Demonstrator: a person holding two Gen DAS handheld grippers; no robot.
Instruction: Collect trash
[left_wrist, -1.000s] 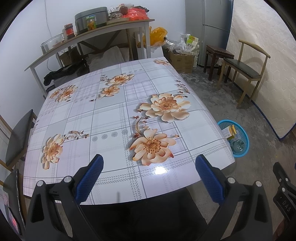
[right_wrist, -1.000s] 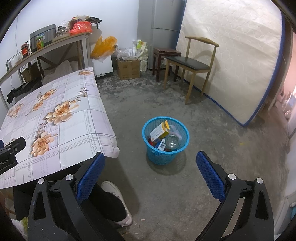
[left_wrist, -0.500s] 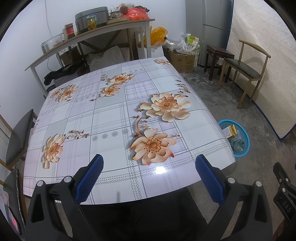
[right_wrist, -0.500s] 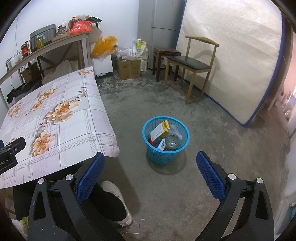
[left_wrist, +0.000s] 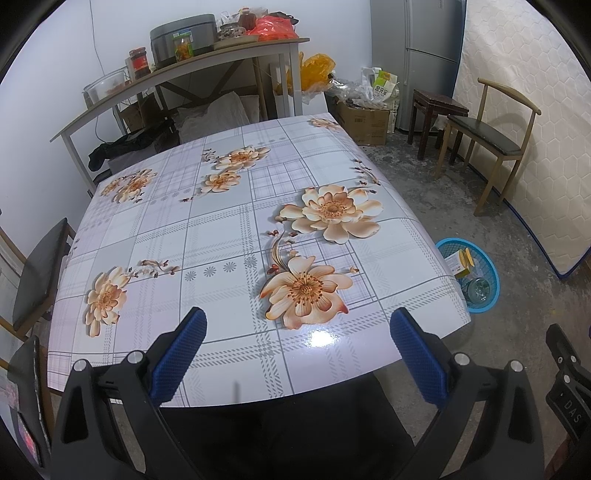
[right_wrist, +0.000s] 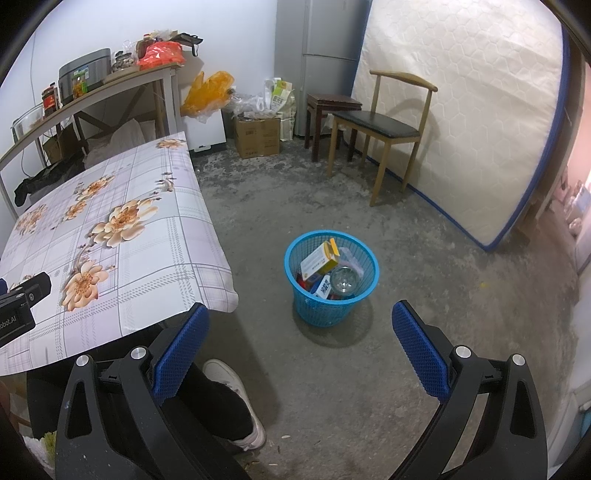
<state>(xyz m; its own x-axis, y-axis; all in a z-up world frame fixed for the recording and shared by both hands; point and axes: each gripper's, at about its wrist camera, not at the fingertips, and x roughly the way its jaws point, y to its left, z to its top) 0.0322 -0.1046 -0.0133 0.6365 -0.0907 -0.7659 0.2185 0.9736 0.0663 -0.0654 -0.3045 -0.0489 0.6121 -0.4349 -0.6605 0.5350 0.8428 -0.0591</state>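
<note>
A blue plastic waste basket (right_wrist: 364, 291) stands on the concrete floor to the right of the table. It holds a yellow and white carton (right_wrist: 319, 260), a clear glass jar (right_wrist: 344, 281) and other small packets. My right gripper (right_wrist: 297, 334) hangs open above the floor just short of the basket, with nothing between its blue pads. My left gripper (left_wrist: 295, 341) is open over the near edge of the flower-patterned table (left_wrist: 221, 236), also holding nothing. The basket (left_wrist: 489, 271) shows past the table's right corner in the left wrist view.
A wooden chair (right_wrist: 384, 127) and a dark stool (right_wrist: 330, 110) stand by a mattress (right_wrist: 465, 122) leaning on the right wall. A cardboard box (right_wrist: 258, 138) and bags sit by the fridge. A shelf (left_wrist: 177, 74) with jars runs behind the table. A person's white shoe (right_wrist: 236, 398) rests below.
</note>
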